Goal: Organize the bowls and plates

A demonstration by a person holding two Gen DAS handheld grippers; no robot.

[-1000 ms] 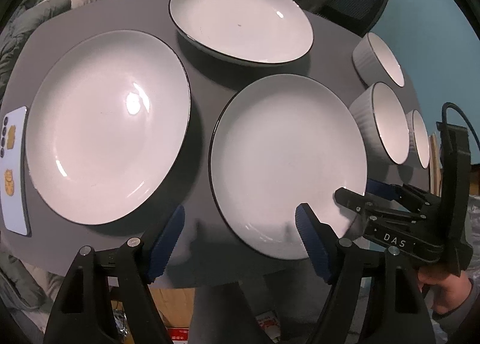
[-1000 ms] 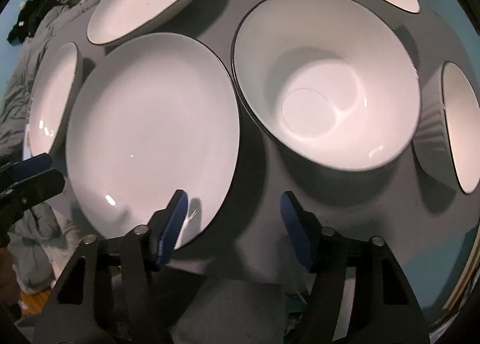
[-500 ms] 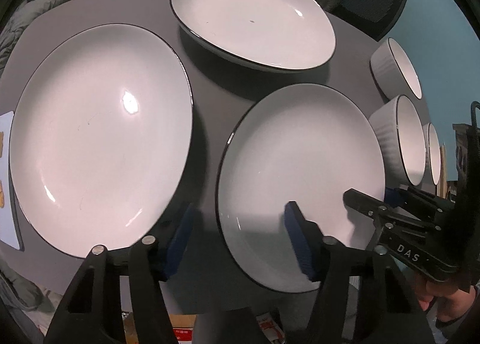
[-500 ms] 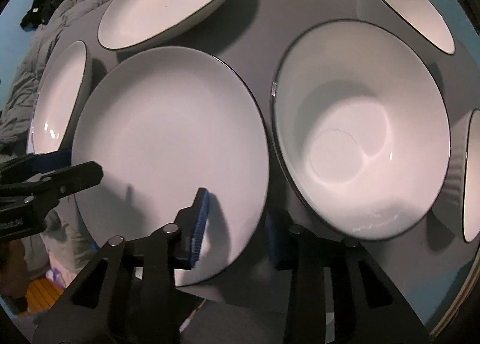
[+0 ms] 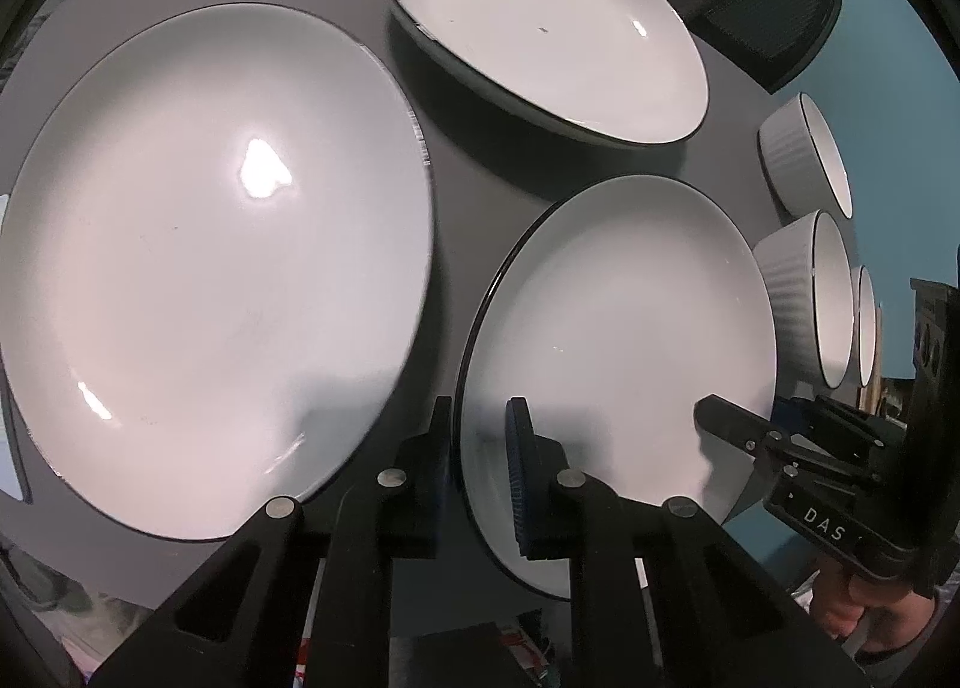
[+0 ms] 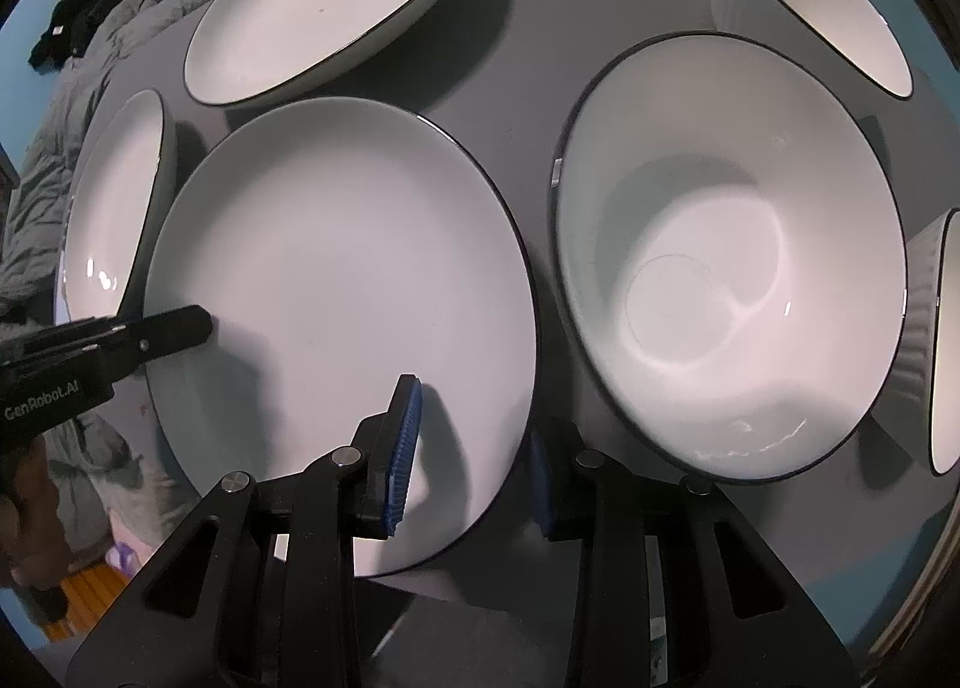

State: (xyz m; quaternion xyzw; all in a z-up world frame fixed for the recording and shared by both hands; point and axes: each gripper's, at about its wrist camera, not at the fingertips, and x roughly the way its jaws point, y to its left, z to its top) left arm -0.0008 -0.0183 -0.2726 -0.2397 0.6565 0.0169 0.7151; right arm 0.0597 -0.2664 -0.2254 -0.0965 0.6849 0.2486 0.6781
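Left wrist view: my left tongs (image 5: pixel 480 469) have just closed onto the near-edge plate (image 5: pixel 624 340) on the table (image 5: pixel 456 142); my right tongs (image 6: pixel 474 451) clasp its opposite rim, for a balanced two-sided lift.

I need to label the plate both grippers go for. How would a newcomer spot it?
On the grey table, find the white, dark-rimmed plate nearest the front edge, between the big plate and the ribbed bowls. Only this one has the left gripper and right gripper straddling its rim on opposite sides.

Narrow bare table (image 5: pixel 444 160) strips between crowded plates (image 5: pixel 204 262) and bowls (image 6: pixel 732 256).
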